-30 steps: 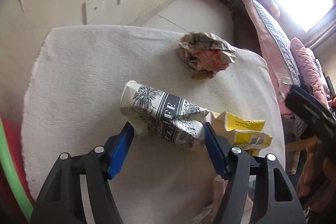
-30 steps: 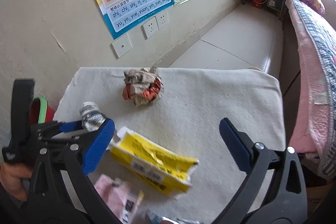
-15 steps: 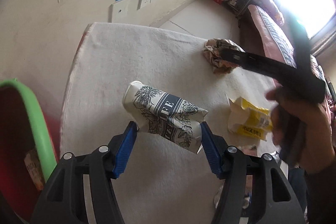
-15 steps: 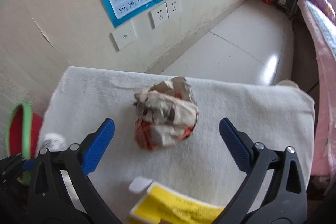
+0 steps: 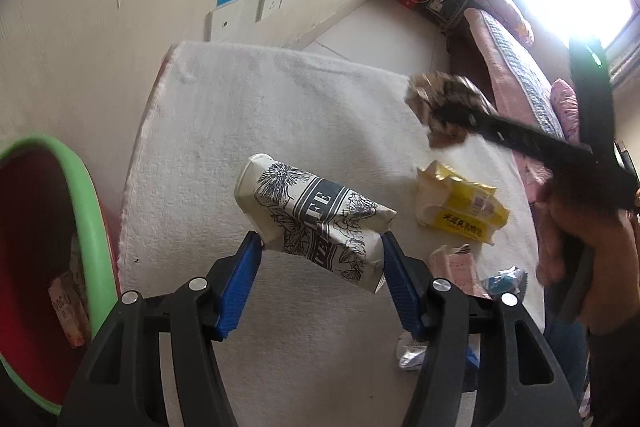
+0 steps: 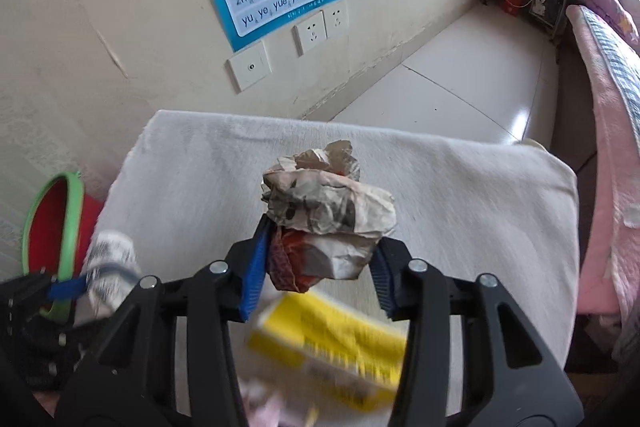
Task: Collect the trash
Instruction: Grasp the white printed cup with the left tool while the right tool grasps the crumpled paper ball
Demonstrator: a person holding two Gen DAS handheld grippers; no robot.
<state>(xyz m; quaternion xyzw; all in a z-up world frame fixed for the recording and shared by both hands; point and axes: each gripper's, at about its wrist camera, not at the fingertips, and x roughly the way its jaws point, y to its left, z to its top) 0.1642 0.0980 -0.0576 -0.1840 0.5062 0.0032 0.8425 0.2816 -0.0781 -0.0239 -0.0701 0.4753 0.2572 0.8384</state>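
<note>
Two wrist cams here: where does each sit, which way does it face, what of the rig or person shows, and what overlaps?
Left wrist: on the left gripper, facing down at its crushed paper cup; the other hand shows.
Right wrist: on the right gripper, closing around the crumpled paper ball; left gripper at lower left.
Shared: white cloth, red bin, yellow packet.

Crushed printed cup (image 5: 316, 215) lifted; crumpled paper wad (image 6: 328, 211) gripped.

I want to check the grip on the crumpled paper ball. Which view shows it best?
The right wrist view: the crumpled paper ball sits centred between the closing right gripper's pads. The left wrist view shows it only small, blurred and partly hidden behind that gripper's finger.
</note>
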